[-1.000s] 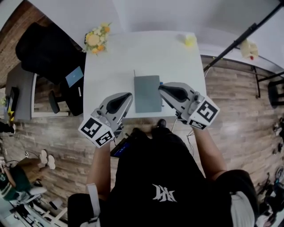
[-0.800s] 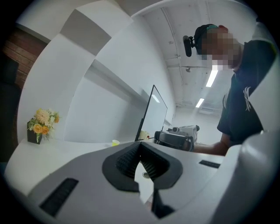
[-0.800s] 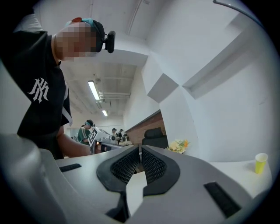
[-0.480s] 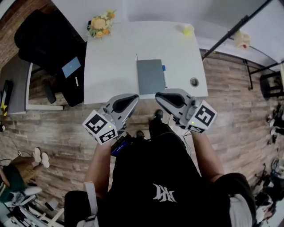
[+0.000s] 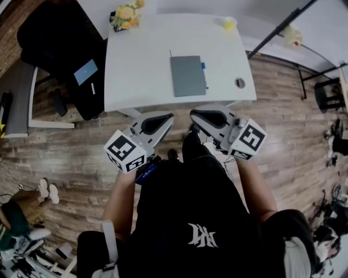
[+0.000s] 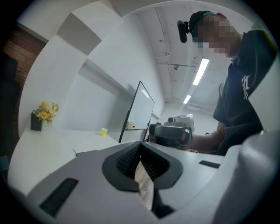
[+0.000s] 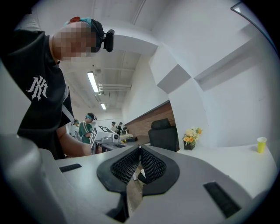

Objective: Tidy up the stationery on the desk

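Now, the white desk (image 5: 141, 65) is taking up the upper half of the head view, and everything else is sitting in relation to it. The left gripper (image 5: 166, 117) and the right gripper (image 5: 194, 114) are both hanging just off the desk's near edge, over the wooden floor and not over the desktop. Each one's own view is showing its jaws pressed together with nothing between the ribbed pads.

The grey notebook (image 5: 187, 76) is lying flat and closed near the desk's middle, a little toward its right side. It is looking like a stiff, thin, light slab with a smooth cover, so pads coming down on the flat face are likely to slide. Taking it by an edge, one pad under and one over, is looking like the surer hold, and the edge facing the desk's near side is the easiest one to reach.

A bunch of flowers (image 5: 126, 13) is standing at the desk's far left corner and a small yellow cup (image 5: 230, 23) near its far right corner, both well apart from the notebook.

A thin blue thing, probably a pen (image 5: 204, 73), is lying along the notebook's right edge, touching or just beside it. Being light, hard and round, it is liable to roll, so pinching it across its middle is seeming best.
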Motion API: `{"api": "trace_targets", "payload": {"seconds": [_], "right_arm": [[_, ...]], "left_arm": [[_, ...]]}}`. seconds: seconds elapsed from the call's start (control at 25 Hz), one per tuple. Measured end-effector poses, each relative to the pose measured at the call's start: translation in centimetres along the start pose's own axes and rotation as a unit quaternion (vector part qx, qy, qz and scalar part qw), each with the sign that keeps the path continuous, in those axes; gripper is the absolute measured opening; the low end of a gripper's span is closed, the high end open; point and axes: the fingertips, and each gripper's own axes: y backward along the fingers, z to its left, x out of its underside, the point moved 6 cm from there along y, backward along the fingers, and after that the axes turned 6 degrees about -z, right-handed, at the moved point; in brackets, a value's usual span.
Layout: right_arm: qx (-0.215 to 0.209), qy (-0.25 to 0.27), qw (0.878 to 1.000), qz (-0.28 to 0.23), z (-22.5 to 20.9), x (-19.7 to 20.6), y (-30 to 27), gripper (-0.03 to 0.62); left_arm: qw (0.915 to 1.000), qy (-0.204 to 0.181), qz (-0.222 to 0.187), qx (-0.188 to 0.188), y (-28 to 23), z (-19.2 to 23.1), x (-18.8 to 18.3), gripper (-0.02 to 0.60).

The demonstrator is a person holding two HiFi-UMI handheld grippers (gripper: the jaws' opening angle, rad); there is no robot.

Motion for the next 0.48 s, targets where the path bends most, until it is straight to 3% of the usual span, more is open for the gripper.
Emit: {"api": "trace_targets", "payload": {"seconds": [0.48], "right_arm": [[0.005,0.011,0.999,0.033,0.9,0.9,-0.1,0.043]], "left_arm": [[1.0,0.003,0.005,0.004,1.0,-0.7,0.9,0.003]]}}
